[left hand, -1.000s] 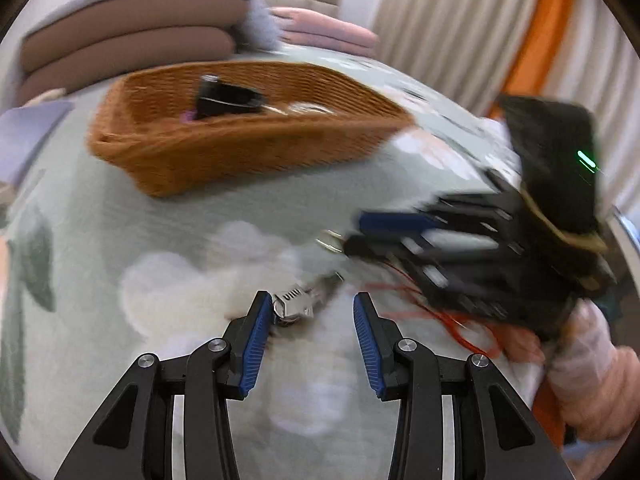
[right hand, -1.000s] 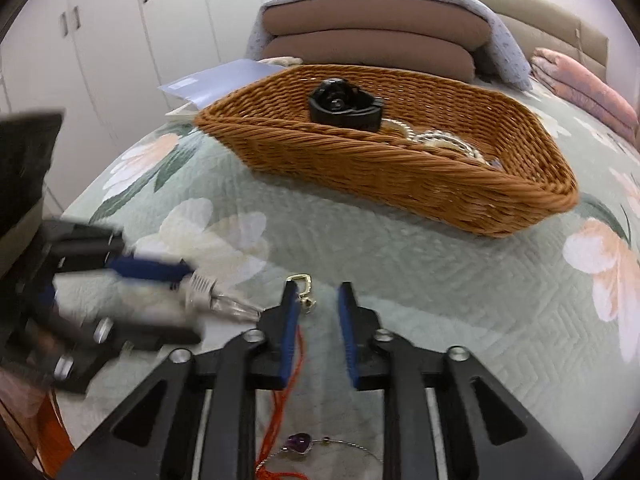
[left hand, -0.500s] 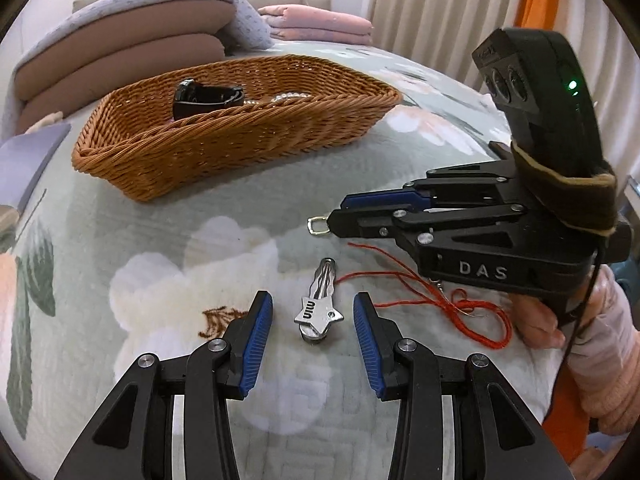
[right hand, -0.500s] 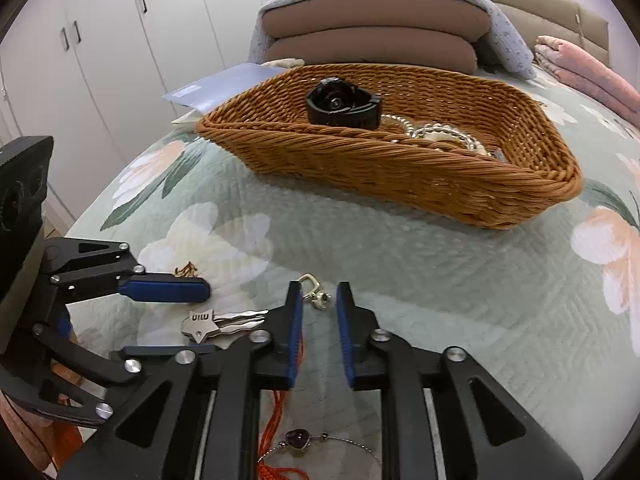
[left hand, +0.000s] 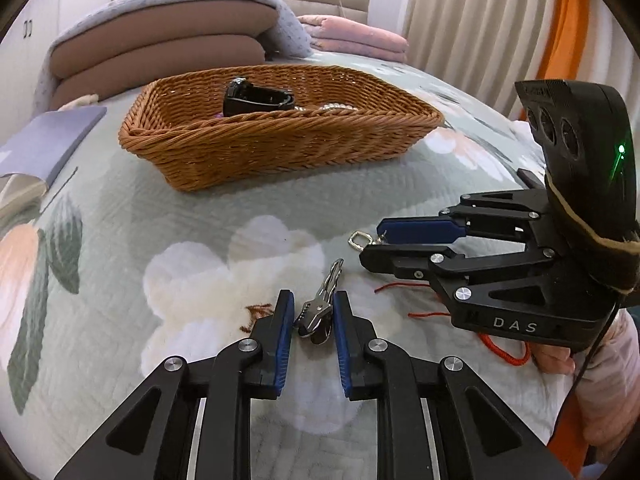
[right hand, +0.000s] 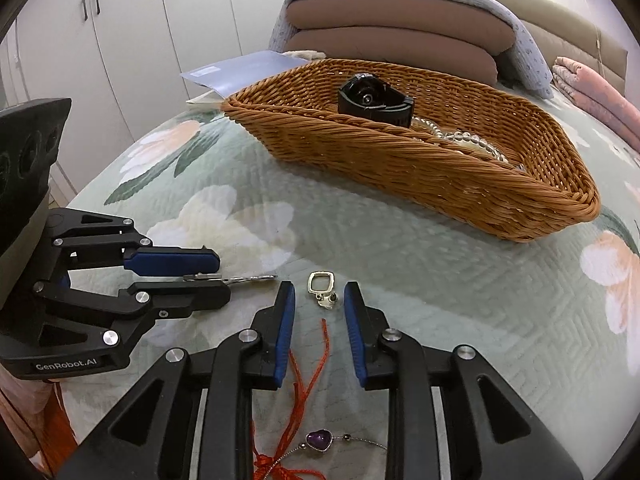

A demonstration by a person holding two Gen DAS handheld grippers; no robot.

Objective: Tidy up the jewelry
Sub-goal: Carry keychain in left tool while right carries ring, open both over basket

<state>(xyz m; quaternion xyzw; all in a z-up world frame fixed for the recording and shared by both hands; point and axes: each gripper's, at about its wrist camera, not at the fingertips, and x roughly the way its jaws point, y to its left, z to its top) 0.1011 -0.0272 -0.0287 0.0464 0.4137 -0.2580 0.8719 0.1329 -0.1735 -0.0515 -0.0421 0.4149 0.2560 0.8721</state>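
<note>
A silver key bunch [left hand: 320, 308] lies on the floral quilt between the blue pads of my left gripper [left hand: 312, 316], whose jaws are narrowed around it and close to touching; it also shows in the right wrist view [right hand: 236, 279]. My right gripper [right hand: 318, 304] is partly open around a small gold clasp charm [right hand: 322, 286], seen too in the left wrist view [left hand: 360, 240]. A red cord [right hand: 308, 376] and a purple heart bracelet [right hand: 320, 439] lie under the right gripper. The wicker basket [left hand: 280, 148] [right hand: 440, 176] holds a black watch [right hand: 374, 100] and bead bracelets [right hand: 468, 140].
Stacked brown cushions under a grey blanket [left hand: 160, 48] and pink folded bedding [left hand: 356, 40] lie behind the basket. A blue-grey booklet [left hand: 44, 144] lies at the left bed edge. White wardrobe doors [right hand: 120, 40] stand beyond the bed.
My left gripper has moved forward over the keys and its jaws have narrowed around them. My right gripper has opened slightly around the gold clasp.
</note>
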